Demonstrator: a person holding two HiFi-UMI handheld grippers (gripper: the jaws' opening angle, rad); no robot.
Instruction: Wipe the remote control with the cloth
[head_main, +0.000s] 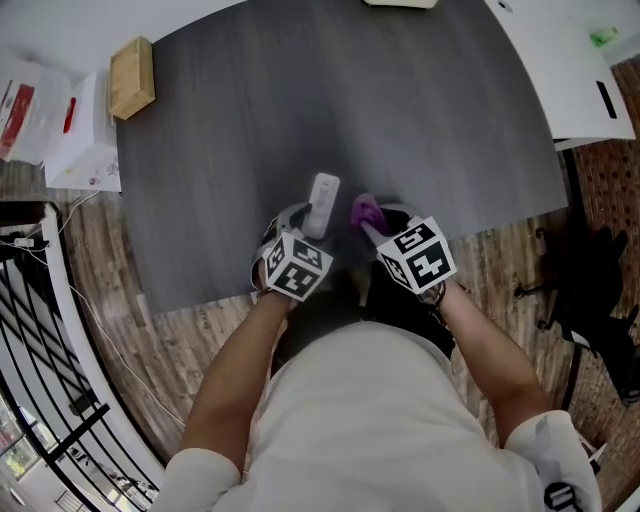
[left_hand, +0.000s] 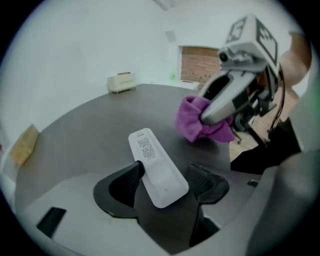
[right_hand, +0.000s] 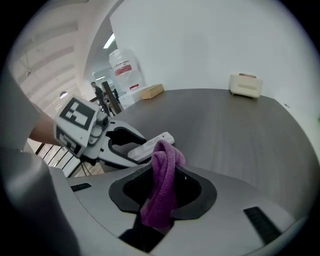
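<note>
The white remote control (head_main: 323, 203) (left_hand: 152, 167) (right_hand: 150, 142) lies slanted between the jaws of my left gripper (head_main: 305, 218) (left_hand: 165, 172) near the front edge of the dark table (head_main: 330, 100). The left pad touches its edge, and the right pad stands a sliver off it. My right gripper (head_main: 385, 215) (right_hand: 162, 175) is shut on a bunched purple cloth (head_main: 364, 211) (left_hand: 195, 122) (right_hand: 162, 185). The cloth hangs just right of the remote's far end without touching it.
A wooden block (head_main: 132, 77) (right_hand: 152, 91) sits at the table's far left corner. A beige box (left_hand: 121, 82) (right_hand: 246, 84) stands at the far edge. White boxes (head_main: 85, 135) lie left of the table, and a white desk (head_main: 570, 70) adjoins on the right.
</note>
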